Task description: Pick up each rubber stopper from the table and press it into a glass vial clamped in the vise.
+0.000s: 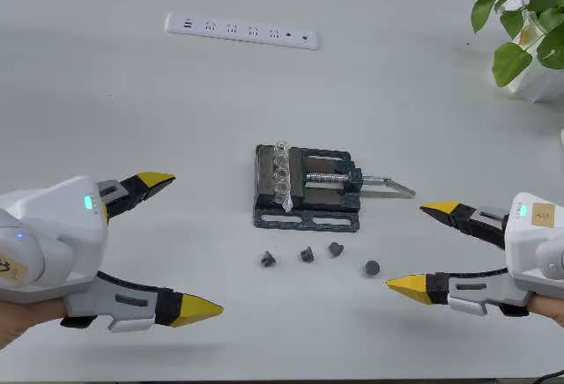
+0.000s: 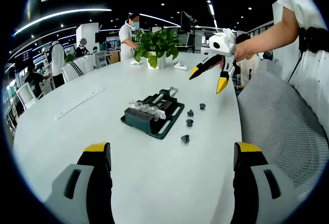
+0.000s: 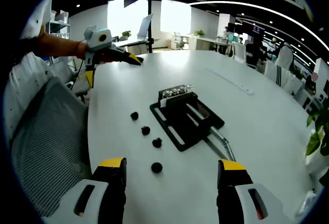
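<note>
A dark vise (image 1: 306, 188) (image 2: 152, 113) (image 3: 186, 115) sits mid-table, clamping a row of glass vials (image 1: 281, 171) (image 2: 143, 106) (image 3: 175, 92). Several dark rubber stoppers (image 1: 307, 254) (image 2: 189, 123) (image 3: 146, 130) lie in a loose row on the table in front of it; the rightmost stopper (image 1: 372, 268) lies slightly nearer. My left gripper (image 1: 172, 247) (image 2: 172, 154) hovers open at the left, well short of the stoppers. My right gripper (image 1: 421, 247) (image 3: 169, 167) hovers open at the right, its lower tip close to the rightmost stopper. Nothing sits between either pair of jaws.
A white power strip (image 1: 241, 31) lies at the far side of the table. A potted plant (image 1: 530, 23) stands at the far right corner. A mesh chair (image 2: 280, 131) stands by the table's near edge. People stand at other desks behind.
</note>
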Motion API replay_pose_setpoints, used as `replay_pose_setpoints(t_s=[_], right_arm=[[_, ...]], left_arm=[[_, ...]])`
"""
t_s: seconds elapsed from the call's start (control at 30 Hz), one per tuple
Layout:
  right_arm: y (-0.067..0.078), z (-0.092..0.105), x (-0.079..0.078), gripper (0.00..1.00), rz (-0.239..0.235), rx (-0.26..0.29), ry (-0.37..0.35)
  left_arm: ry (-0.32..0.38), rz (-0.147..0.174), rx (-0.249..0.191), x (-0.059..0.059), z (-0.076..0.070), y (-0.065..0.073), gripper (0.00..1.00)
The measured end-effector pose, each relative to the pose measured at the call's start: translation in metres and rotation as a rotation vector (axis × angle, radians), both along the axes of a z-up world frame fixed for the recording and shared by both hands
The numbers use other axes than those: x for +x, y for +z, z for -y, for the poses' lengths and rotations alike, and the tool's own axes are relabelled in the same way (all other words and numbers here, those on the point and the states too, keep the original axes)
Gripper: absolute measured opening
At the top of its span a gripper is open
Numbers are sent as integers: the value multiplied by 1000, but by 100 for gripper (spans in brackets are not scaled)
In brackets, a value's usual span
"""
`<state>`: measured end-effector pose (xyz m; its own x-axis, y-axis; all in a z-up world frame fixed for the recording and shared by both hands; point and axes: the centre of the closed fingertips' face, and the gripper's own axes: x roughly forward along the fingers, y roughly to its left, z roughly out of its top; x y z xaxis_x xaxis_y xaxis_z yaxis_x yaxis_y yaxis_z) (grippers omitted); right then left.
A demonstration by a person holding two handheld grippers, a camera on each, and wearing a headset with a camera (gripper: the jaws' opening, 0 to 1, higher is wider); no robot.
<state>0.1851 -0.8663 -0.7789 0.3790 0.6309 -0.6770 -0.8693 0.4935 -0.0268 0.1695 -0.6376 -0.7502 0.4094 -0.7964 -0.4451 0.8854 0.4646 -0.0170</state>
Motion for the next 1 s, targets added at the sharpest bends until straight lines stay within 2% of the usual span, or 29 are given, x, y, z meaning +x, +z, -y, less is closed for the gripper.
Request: replay_pose_setpoints(t_s=[1.0], right_arm=[[0, 1, 4, 70, -5, -1, -3]], left_arm=[[-14, -9, 3, 3, 4, -1, 99]])
